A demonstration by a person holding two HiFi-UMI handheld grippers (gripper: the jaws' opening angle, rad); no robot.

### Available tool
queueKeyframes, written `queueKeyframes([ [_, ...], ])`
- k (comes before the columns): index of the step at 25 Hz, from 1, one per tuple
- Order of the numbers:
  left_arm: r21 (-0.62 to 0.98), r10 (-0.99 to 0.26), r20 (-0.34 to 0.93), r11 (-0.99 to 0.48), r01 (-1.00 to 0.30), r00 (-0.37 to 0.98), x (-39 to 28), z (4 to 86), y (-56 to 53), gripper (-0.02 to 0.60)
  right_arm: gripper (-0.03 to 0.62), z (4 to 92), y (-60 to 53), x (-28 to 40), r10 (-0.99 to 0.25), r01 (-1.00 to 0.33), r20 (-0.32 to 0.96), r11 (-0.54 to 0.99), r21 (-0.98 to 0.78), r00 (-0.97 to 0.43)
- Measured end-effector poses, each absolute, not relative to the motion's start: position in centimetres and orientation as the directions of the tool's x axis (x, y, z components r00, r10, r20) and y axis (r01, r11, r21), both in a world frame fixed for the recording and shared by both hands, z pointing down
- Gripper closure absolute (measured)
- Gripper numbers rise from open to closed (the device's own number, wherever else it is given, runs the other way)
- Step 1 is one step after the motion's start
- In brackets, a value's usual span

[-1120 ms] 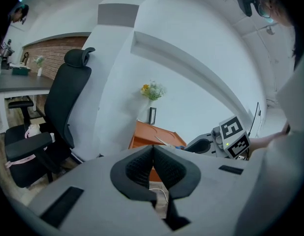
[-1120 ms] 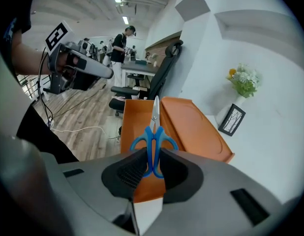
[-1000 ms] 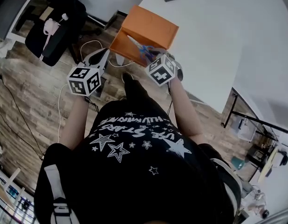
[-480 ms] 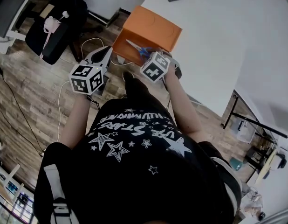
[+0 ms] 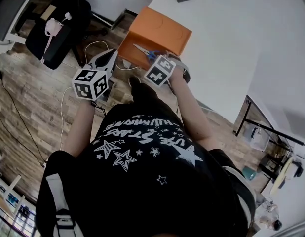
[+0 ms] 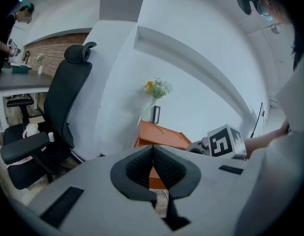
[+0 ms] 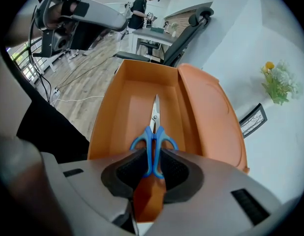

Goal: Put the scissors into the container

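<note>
The right hand-held gripper (image 7: 153, 157) is clamped narrow on a pair of blue-handled metal scissors (image 7: 153, 140). Its two dark ribbed pads (image 7: 128, 169) press the blue finger loops from either side. The loops stick out just beyond the jaw tips, and the shut silver blades point straight away from the gripper.

The blades reach over the open inside of the orange rectangular plastic container (image 7: 117, 109). Whether the tip touches its floor cannot be told. The container's flat orange lid (image 7: 211, 117) lies folded open to the right, resting on the white table (image 7: 285, 146).

In the head view the scissors (image 5: 144, 52) lie across the near side of the container (image 5: 165, 31), right in front of the right hand-held gripper (image 5: 165, 60). The container sits at the edge of the table (image 5: 226, 33).

The left hand-held gripper (image 5: 112, 54) hangs to the left of the container, over the wooden floor (image 5: 34, 98). It is apart from both the scissors and the box. In its own view the left hand-held gripper (image 6: 153, 154) has its jaw tips pressed together with nothing held between them. The container (image 6: 162, 134) shows beyond them, with a black office chair (image 6: 63, 107) farther left and a small bunch of yellow flowers (image 6: 157, 87) above
</note>
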State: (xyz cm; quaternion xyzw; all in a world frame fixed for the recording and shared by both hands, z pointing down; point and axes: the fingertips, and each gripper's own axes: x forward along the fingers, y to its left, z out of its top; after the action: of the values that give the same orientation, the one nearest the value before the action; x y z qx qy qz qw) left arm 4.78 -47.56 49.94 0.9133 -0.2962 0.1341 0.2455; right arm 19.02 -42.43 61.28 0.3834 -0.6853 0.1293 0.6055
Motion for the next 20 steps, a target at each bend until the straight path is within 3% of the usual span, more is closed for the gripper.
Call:
queueKeyframes([
  [13,0.357,-0.480,0.367,-0.719,-0.597,0.797,4.0,48.8,-45.9,0.563,0.493,58.8,-41.8,18.7,-0.485,-0.720,0.875,0.607,0.337,0.001],
  [20,0.341,-0.478,0.340,-0.740,-0.579,0.810,2.8,47.6,-43.1,0.563,0.493,54.8,-40.2,18.1,-0.614,-0.778,0.789,0.496,0.386,0.001],
])
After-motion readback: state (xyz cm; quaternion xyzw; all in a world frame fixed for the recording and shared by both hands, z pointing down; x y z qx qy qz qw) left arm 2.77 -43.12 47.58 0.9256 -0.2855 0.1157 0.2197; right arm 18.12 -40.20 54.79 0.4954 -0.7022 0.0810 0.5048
